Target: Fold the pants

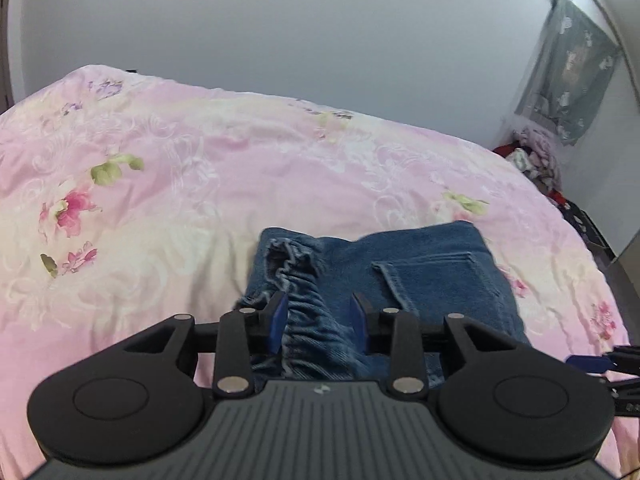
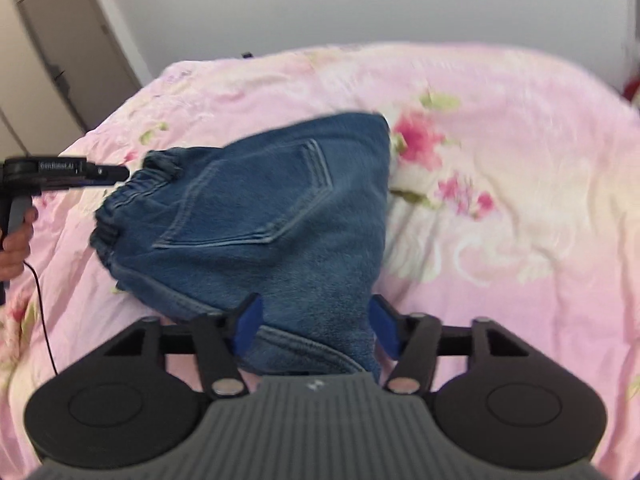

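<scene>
The pants [image 2: 272, 216] lie on the pink floral bedcover [image 2: 500, 168] as a compact denim bundle, back pocket [image 2: 248, 200] facing up and the gathered elastic waistband [image 1: 296, 280] toward your left side. Judged from this shape, the main folds are already made and you are at the last step: a final fold or a squaring-up of the bundle.

Your left gripper [image 1: 319, 320] straddles the waistband. Its blue pads [image 1: 280, 322] stand apart with the gathered denim between them; no pad visibly presses the cloth, so treat this gripper as released.

Your right gripper [image 2: 316, 326] sits at the near edge of the bundle, beside the hem seam. Thick folded denim fills the gap between its pads [image 2: 250, 326], but the frame is blurred at the contact line, so a firm clamp cannot be confirmed.

Next move, as a judgement: close both grippers fully on all layers at the near edge before lifting. Lift both sides evenly. An uneven lift will likely let the inner layers slide and open the bundle.
</scene>
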The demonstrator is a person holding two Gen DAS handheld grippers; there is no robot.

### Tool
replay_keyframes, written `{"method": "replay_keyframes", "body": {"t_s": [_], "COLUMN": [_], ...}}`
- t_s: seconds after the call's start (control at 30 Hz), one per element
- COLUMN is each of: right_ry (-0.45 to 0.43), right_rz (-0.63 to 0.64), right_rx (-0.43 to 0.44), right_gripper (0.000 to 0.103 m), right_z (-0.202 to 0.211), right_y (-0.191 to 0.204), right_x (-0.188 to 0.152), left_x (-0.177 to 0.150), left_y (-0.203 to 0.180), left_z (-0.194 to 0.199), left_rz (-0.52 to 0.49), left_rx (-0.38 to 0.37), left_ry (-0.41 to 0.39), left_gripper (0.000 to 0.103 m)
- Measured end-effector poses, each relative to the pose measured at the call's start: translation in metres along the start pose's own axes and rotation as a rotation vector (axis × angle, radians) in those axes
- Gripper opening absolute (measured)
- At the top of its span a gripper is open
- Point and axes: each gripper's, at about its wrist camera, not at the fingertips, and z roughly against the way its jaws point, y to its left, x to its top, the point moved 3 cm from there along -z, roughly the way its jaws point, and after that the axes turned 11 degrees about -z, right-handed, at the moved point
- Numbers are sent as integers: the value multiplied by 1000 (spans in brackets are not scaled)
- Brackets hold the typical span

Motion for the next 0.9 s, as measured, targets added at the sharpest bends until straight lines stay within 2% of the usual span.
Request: {"method": "replay_keyframes", "body": {"t_s": [0.07, 0.13, 0.2, 0.27, 0.37, 0.53, 0.63, 0.77, 0.9], "right_ry": [-16, -27, -14, -30, -22, 25, 30, 62, 99], "right_rz": [26, 48, 57, 73, 80, 66, 114, 89, 89], "right_rx": [7, -6, -28, -61, -69, -90, -116, -127, -132], "right_gripper": [20, 15, 15, 15, 16, 16, 16, 16, 17], "right_z": [4, 6, 1, -7, -19, -43, -48, -48, -41], "right_y": [6, 15, 19, 18, 16, 12, 16, 17, 21], "right_x": [-6, -15, -25, -32, -37, -46, -52, -45, -32], "left_x": [-9, -20, -33, -43, -57, -68, -67, -56, -42], "left_y": [-16, -27, -25, -18, 2, 7, 8, -2, -15], "left_z": [9, 6, -7, -21, -40, -56, -56, -48, -22], "left_rz": [-52, -99, -105, -94, 32, 76, 86, 61, 41], "left_rx": [8, 48, 89, 109, 74, 75, 77, 121, 164], "left_ry": [-4, 10, 64, 93, 140, 158, 170, 193, 156], "left_gripper": [30, 27, 22, 22, 24, 26, 26, 27, 27]}}
